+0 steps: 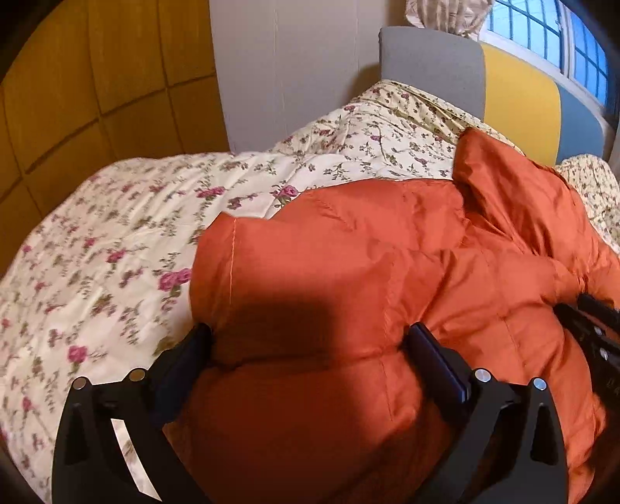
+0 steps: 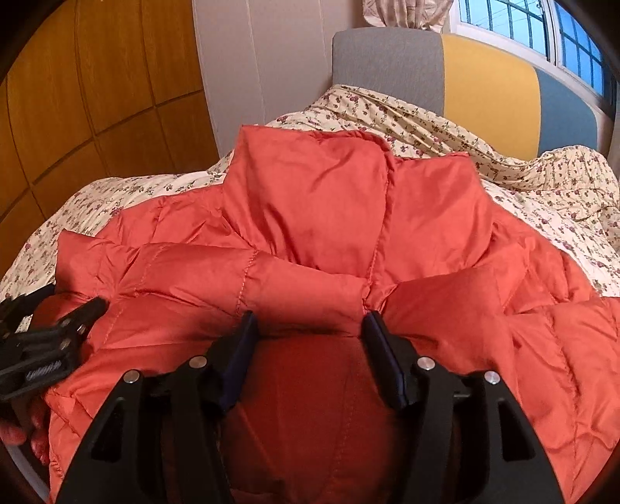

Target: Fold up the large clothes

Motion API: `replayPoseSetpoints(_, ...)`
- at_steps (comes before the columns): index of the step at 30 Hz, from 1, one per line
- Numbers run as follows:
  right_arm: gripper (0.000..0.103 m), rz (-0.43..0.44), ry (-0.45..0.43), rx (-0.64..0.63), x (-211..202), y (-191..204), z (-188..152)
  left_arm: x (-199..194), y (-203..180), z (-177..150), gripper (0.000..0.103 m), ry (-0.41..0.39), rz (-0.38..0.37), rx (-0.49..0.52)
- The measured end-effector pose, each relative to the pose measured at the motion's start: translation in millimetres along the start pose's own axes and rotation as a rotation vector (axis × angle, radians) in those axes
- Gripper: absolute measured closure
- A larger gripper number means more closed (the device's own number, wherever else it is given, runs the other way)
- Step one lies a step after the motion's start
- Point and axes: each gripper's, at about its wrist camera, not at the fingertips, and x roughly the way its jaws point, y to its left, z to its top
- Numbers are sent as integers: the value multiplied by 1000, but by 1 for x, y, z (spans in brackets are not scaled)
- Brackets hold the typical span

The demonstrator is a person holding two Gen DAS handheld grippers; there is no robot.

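Evidently both grippers, left [image 1: 310, 341] and right [image 2: 310, 325], bit bulging folds of the puffy orange quilted jacket [image 2: 310, 217] between their jaws to double it over the floral bedspread [image 1: 116, 240].

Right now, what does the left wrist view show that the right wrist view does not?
Only the left wrist view shows a broad stretch of bare floral bedspread beside the orange puffer jacket, and the left gripper with its jaws either side of a puffy fold.

Only the right wrist view shows the jacket's collar standing up toward the headboard, and a person's hand at the lower left edge.

Both show the jacket, bedspread, wooden wardrobe, window and the opposite gripper at the frame edge.
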Motion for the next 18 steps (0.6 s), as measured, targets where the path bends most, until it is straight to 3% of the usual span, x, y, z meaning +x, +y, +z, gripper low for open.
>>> replayPoseSetpoints(2, 27, -6, -33, -9, -14, 2, -3, -13, 0, -6, 3, -15, 5, 7)
replayPoseSetpoints(3, 27, -3, -48, -9, -21, 3, -5, -19, 0, -8, 3, -22, 5, 5)
replayPoseSetpoints(7, 28, 24, -51, 41, -55, -13, -17, -55, 0, -19, 3, -76, -46, -1)
replayPoseSetpoints(11, 42, 3, -4, 158, -69, -52, -31, -83, -12, -23, 3, -154, -102, 22)
replayPoseSetpoints(14, 46, -4, 35, 143, -61, -60, -41, -74, -35, -24, 3, -120, -87, 115)
replayPoseSetpoints(18, 44, -35, 37, 100, -51, -52, -44, -39, -52, -32, 3, 5, -63, 177)
